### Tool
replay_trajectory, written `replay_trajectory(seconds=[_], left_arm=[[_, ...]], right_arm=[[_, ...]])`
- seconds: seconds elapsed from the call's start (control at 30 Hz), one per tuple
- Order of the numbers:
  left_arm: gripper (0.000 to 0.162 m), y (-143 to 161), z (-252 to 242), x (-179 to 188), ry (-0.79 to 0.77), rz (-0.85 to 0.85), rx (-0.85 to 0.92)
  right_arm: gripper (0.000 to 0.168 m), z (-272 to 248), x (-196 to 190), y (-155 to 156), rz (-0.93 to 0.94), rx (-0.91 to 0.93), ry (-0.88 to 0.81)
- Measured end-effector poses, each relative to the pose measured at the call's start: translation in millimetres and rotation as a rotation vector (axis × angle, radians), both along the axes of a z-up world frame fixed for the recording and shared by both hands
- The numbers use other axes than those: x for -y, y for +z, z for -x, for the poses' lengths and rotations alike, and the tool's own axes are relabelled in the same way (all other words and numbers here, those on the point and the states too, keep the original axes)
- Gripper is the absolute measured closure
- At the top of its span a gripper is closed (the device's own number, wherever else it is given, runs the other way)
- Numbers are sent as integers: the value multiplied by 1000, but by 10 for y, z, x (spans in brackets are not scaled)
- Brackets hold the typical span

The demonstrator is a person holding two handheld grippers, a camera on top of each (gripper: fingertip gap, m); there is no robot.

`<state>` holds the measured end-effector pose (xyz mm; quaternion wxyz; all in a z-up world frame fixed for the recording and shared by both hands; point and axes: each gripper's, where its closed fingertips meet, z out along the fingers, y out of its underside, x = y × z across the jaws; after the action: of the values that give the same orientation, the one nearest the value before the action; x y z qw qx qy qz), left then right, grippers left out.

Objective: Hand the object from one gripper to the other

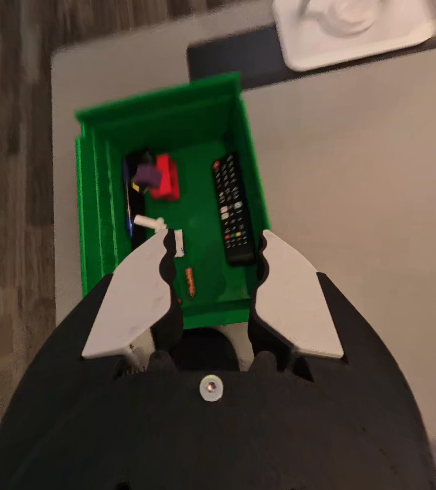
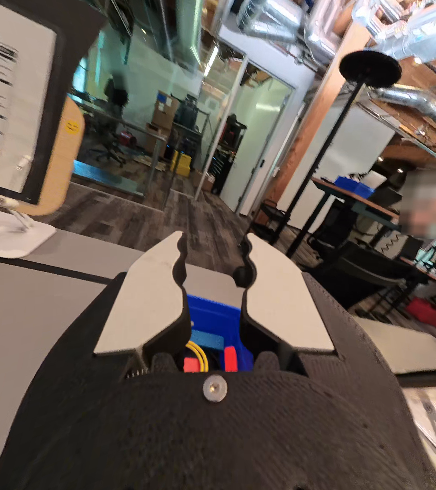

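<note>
My left gripper (image 1: 215,233) hangs above the green bin (image 1: 158,111) with its fingers spread wide and nothing between them; my right gripper (image 2: 214,238) is likewise parted and empty, pointed out over the far edge of the grey table (image 2: 25,291) toward the room beyond. I cannot tell which item is the one to be handed over, since neither gripper holds anything. In the left wrist view the green bin sits on the grey tabletop and holds a black remote control (image 1: 234,209) lying along its right wall, a red block (image 1: 166,177) with a purple piece (image 1: 147,175) against it near the far left, a long dark flat item (image 1: 134,201) by the left wall, a small white part (image 1: 149,222), a small white packet (image 1: 179,242) just beside my left finger, and a short orange piece (image 1: 190,282). In the right wrist view a blue bin (image 2: 211,310) shows low between my fingers, with a yellow loop (image 2: 198,352) and red pieces (image 2: 230,358) inside. A white tray (image 1: 354,34) rests at the table's far edge.
</note>
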<state>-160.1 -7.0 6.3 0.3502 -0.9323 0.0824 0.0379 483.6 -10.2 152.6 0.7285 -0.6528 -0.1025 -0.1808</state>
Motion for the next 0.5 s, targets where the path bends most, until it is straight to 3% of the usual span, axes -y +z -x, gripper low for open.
replay_trajectory(seconds=[0.03,0.13,0.33,0.5], left_arm=[[104,-145,148,-28,45,56,21],[106,-521,468,-177,139,163,114],[110,-1034,747,-656,171,119,234],[109,-1289,890,-1022,200,13,88]], right_arm=[[128,102,-20,24,-9,8,32],[128,318,-73,54,-21,45,80],[128,469,-170,-13,15,92,97],[128,514,-227,-73,42,107,103]])
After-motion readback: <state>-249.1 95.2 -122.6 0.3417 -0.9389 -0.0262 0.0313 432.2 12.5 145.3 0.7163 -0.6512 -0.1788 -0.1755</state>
